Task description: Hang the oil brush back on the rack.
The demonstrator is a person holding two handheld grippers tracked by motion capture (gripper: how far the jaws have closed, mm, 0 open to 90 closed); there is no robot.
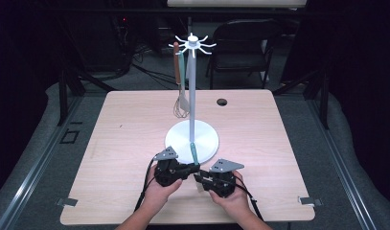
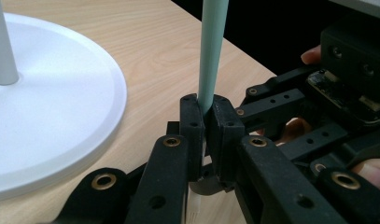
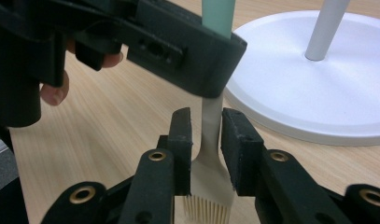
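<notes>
Both hands low, facing inward; left gripper (image 2: 206,126) clamps brush handle (image 2: 212,51), right gripper (image 3: 207,140) jaws apart around its neck.

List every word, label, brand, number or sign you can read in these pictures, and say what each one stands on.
None: no readable text stands on anything.
The mint-handled brush, the white stand and the wooden table carry no lettering.
The left gripper and right gripper show bare black parts and brass-ringed holes.

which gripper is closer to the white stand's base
Left. The left gripper, clamping the brush handle, sits at the base edge; the right gripper is nearer the person.
</notes>
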